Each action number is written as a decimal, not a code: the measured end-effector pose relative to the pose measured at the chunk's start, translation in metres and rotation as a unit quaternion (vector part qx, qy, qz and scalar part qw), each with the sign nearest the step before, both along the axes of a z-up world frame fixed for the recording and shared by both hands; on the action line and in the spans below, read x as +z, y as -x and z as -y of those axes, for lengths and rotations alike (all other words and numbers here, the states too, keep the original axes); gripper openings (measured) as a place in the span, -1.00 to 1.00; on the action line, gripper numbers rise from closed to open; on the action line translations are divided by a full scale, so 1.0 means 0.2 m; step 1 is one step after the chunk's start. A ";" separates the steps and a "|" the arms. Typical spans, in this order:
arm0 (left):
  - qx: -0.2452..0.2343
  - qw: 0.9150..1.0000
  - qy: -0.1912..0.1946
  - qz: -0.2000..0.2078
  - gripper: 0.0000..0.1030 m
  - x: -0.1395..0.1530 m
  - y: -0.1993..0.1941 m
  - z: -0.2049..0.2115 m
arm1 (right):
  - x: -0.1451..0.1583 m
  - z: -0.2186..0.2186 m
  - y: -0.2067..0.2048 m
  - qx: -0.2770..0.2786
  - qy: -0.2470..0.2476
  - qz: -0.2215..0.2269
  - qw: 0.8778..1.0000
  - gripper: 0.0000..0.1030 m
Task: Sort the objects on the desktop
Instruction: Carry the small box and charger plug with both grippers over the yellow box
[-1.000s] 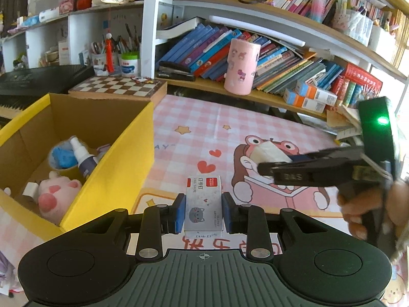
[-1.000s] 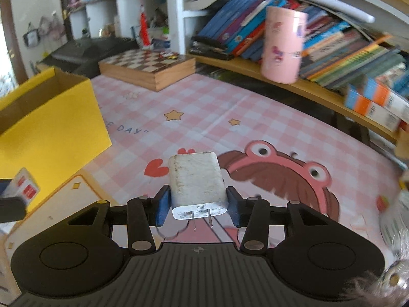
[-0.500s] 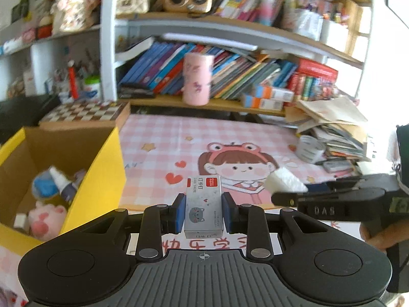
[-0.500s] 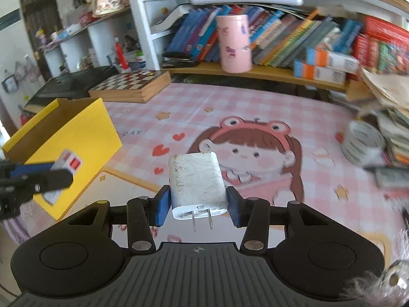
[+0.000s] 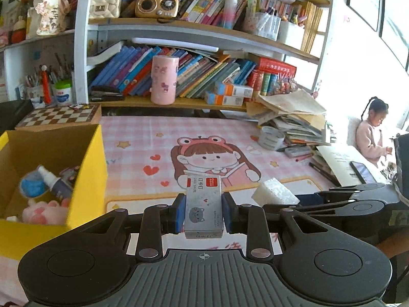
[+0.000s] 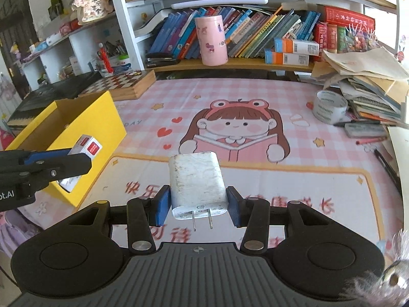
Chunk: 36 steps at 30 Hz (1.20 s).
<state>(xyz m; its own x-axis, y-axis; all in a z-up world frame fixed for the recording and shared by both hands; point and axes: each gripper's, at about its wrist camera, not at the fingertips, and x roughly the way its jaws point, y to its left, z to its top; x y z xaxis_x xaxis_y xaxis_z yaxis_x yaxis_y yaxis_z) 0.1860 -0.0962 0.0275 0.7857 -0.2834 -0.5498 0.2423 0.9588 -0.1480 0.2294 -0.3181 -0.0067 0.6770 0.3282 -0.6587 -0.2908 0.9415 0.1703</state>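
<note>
My left gripper [image 5: 203,211] is shut on a small grey staple box [image 5: 203,204] with a red label, held above the pink desk mat. It also shows in the right wrist view [image 6: 84,153], beside the yellow cardboard box [image 6: 84,128]. My right gripper [image 6: 198,208] is shut on a white plug charger [image 6: 196,181], prongs toward the camera. The charger also shows in the left wrist view [image 5: 274,194]. The yellow box [image 5: 87,168] at the left holds a spray bottle [image 5: 55,183], a pink plush [image 5: 44,213] and a blue item.
A roll of tape [image 6: 329,106], pens and a stack of books and papers [image 6: 368,81] lie at the right. A chessboard box [image 6: 120,83] stands behind the yellow box. A pink cup [image 6: 211,41] stands on the low shelf. A child [image 5: 372,138] sits far right.
Both grippers have pulled back and risen from the desk, each still holding its object. More of the mat and shelves shows now.
</note>
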 end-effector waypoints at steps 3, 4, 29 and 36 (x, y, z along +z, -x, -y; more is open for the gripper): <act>-0.003 1.000 0.002 0.002 -0.44 0.00 0.06 -0.07 | 0.01 -0.06 0.07 -0.003 0.006 0.002 1.000 -0.17; -0.005 1.000 0.004 0.001 -0.45 0.00 0.07 -0.09 | 0.01 -0.08 0.10 -0.003 0.007 0.004 1.000 -0.17; -0.031 0.999 0.014 -0.038 -0.45 -0.09 0.56 -0.54 | -0.09 -0.54 0.74 -0.052 -0.006 -0.044 0.998 -0.17; -0.013 0.998 0.020 -0.052 -0.45 -0.12 0.65 -0.62 | -0.12 -0.64 0.79 -0.031 -0.004 -0.069 0.997 -0.17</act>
<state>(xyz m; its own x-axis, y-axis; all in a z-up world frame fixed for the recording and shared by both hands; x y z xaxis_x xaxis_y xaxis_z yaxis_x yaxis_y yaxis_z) 0.0554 0.0284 0.0029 0.7163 -0.3265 -0.6167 0.2488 0.9452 -0.2115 0.0721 -0.1908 -0.0304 0.5999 0.2942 -0.7440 -0.2053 0.9554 0.2122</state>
